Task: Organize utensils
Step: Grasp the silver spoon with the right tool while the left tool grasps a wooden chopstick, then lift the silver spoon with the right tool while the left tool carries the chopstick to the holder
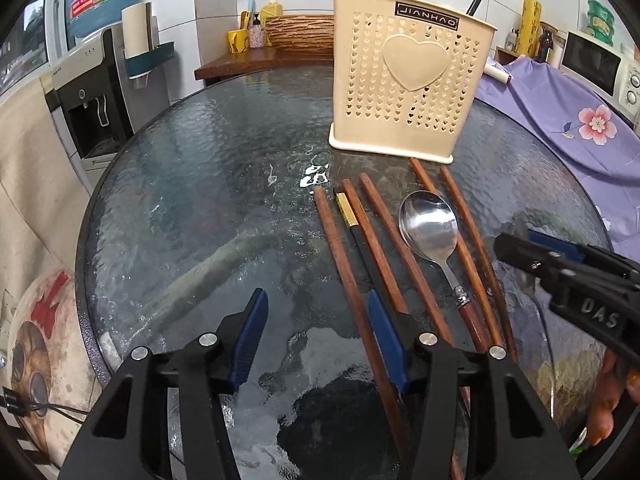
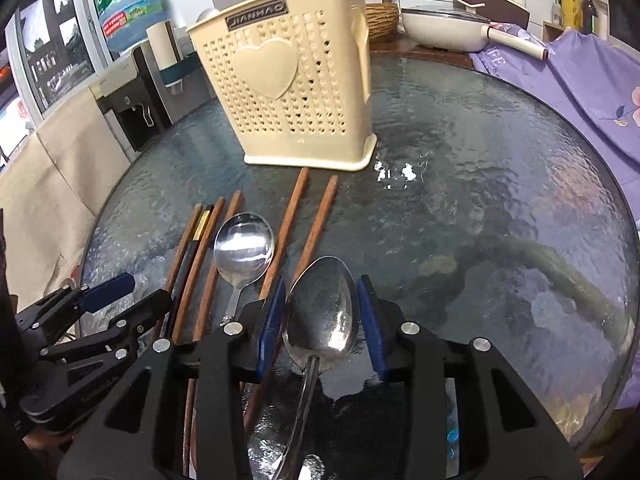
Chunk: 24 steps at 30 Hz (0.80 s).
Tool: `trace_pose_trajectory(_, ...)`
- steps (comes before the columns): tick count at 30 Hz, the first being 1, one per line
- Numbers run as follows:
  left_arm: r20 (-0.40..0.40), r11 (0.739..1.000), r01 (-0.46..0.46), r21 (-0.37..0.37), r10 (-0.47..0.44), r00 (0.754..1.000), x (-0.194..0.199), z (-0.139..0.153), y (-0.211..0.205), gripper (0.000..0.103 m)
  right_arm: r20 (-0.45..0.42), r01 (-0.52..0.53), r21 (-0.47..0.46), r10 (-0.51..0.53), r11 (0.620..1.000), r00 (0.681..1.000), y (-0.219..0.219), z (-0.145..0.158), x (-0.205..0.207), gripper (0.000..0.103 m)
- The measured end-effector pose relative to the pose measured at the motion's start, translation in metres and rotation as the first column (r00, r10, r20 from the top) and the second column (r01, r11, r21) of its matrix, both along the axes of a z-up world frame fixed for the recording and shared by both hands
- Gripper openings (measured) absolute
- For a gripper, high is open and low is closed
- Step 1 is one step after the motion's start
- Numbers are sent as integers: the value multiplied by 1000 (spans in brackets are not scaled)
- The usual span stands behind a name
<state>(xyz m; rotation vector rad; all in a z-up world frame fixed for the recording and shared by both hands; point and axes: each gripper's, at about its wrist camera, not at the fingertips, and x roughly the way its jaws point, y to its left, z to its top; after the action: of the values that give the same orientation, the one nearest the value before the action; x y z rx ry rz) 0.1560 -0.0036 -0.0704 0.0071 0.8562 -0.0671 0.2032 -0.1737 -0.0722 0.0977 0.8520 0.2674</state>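
Note:
A cream perforated utensil holder point(image 1: 408, 80) point(image 2: 288, 92) with a heart on its front stands at the back of the round glass table point(image 1: 200, 160) point(image 2: 480, 160). In front of it lie several wooden chopsticks point(image 1: 384, 220) point(image 2: 288, 216), a black chopstick with a gold band point(image 1: 347, 210) point(image 2: 200, 228) and a steel spoon with a wooden handle point(image 1: 430, 224) point(image 2: 244, 248). My left gripper point(image 1: 316, 312) point(image 2: 140, 294) is open low over the table, with the leftmost chopstick lying beside its right finger. My right gripper point(image 2: 322, 312) point(image 1: 520, 240) is shut on the bowl of a larger steel spoon point(image 2: 320, 312).
A purple flowered cloth point(image 1: 560, 108) point(image 2: 580, 72) covers the surface right of the table. A water dispenser point(image 1: 92, 92) stands at the left, a microwave point(image 1: 592, 64) at the back right, a white pan point(image 2: 440, 28) behind the holder. A person's fingers point(image 1: 604, 400) show at the right.

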Motion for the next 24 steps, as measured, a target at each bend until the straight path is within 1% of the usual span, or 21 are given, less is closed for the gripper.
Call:
trace_pose_trajectory(3, -5, 1000, 8, 22, -8, 1000, 6, 0, -5, 51, 8, 2, 2, -2, 1000, 1000, -2, 4, -1, 38)
trace_pose_trajectory(4, -5, 999, 10, 43, -9, 1000, 9, -1, -7, 49, 10, 2, 3, -2, 1000, 1000, -3, 6, -2, 38)
trace_pose_trajectory(7, -20, 999, 17, 39, -16, 1000, 18, 1, -8, 40, 20, -10, 2, 10, 1000, 1000, -1, 9, -5, 38)
trace_pose_trajectory(11, -40, 999, 23, 36, -21, 999, 35, 2, -7, 34, 31, -37, 24, 36, 999, 999, -3, 14, -8, 38)
trace_pose_trajectory(12, -46, 999, 23, 34, -21, 999, 40, 3, -7, 32, 34, -42, 27, 41, 999, 999, -3, 15, -8, 38)
trace_pose_trajectory(14, -51, 999, 18, 27, -17, 999, 49, 3, -6, 28, 41, -48, 24, 47, 999, 998, -2, 17, -8, 38)
trace_pose_trajectory(16, -56, 1000, 12, 20, -11, 998, 56, 3, -5, 22, 44, -54, 27, 53, 998, 998, -2, 19, -8, 38)
trace_pose_trajectory(17, -61, 1000, 8, 5, -7, 998, 59, 4, -3, 20, 47, -57, 30, 55, 998, 997, -2, 21, -8, 38)
trace_pose_trajectory(18, -64, 1000, 4, -7, -5, 998, 62, 4, -2, 14, 52, -60, 30, 59, 998, 997, -2, 23, -9, 38)
trace_pose_trajectory(19, -67, 1000, 2, -17, -3, 998, 64, 4, -1, 9, 62, -65, 29, 63, 997, 996, -2, 26, -9, 38)
trace_pose_trajectory(20, -72, 999, 0, -41, -3, 997, 66, 5, 2, 9, 73, -69, 27, 67, 997, 995, -3, 28, -10, 38)
trace_pose_trajectory(24, -74, 997, -9, -73, 4, 997, 70, 5, 5, 7, 92, -70, 26, 67, 997, 993, -3, 35, -11, 38)
